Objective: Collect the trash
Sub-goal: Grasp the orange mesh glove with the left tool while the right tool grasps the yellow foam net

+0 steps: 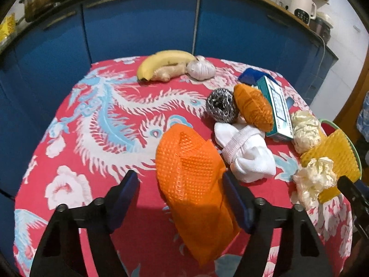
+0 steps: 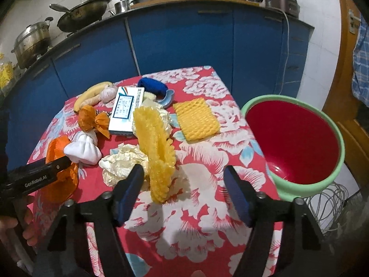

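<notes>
Both grippers stand wide open and empty: the left gripper [image 1: 178, 182] straddles the orange foam net [image 1: 193, 180], the right gripper [image 2: 183, 177] the upright yellow foam net [image 2: 159, 154]. To grab well, each should likely drop until the pads bracket the net's middle, then close gently, since the foam will squash. The orange net lies against the right finger; the yellow net hugs the left finger, with the red basin [image 2: 297, 138] off to the right.

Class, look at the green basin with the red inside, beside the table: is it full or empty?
Empty. The right wrist view shows the green basin with its red interior bare down to the bottom, and no trash inside.
</notes>
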Demonstrator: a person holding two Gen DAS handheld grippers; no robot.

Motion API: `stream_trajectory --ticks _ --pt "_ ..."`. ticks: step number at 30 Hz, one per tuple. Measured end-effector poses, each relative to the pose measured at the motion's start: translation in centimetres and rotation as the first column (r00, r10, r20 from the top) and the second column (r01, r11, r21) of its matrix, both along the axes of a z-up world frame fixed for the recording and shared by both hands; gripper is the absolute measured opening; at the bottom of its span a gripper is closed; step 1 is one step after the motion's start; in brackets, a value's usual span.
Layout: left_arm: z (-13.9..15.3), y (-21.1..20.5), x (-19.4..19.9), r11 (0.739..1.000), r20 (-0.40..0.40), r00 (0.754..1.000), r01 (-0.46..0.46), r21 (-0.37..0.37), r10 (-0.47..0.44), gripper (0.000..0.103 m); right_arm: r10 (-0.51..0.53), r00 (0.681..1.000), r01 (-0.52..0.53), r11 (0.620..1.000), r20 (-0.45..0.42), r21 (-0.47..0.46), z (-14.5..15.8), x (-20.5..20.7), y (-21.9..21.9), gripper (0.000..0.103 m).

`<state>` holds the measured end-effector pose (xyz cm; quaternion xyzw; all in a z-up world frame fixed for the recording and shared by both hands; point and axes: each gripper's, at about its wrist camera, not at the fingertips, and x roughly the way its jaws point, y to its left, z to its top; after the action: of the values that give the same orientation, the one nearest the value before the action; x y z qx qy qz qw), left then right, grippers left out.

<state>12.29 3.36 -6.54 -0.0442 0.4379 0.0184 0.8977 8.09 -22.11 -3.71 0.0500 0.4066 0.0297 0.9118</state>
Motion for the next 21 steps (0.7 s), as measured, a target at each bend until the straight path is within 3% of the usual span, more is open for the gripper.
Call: stream_trajectory --ticks 2,10,17,21 --pt "-0.4 -0.1 0.2 1.0 -0.011 1.0 0.005 -0.012 -0.005 0.065 0.008 1.0 -0.008 1.0 -0.017 0.012 -0.5 0.4 0.1 0.065" --pt "-0.5 -0.1 0.2 1.0 -0.01 1.0 -0.006 -0.008 0.006 0.064 0.02 0.999 -0.018 0.999 -0.05 0.034 -1.5 0.8 0.3 0.047" --pt "-0.2 0.1 -0.2 0.999 0.008 1.0 0.02 -0.047 -0.019 0.025 0.012 1.0 -0.012 1.0 -0.008 0.029 -0.7 0.1 0.3 0.016" --pt "0.4 0.3 -0.7 0.997 0.028 0.999 0.033 -0.065 -0.032 0.013 0.018 0.999 -0.019 1.0 0.027 0.024 0.2 -0.6 0.4 0.014"
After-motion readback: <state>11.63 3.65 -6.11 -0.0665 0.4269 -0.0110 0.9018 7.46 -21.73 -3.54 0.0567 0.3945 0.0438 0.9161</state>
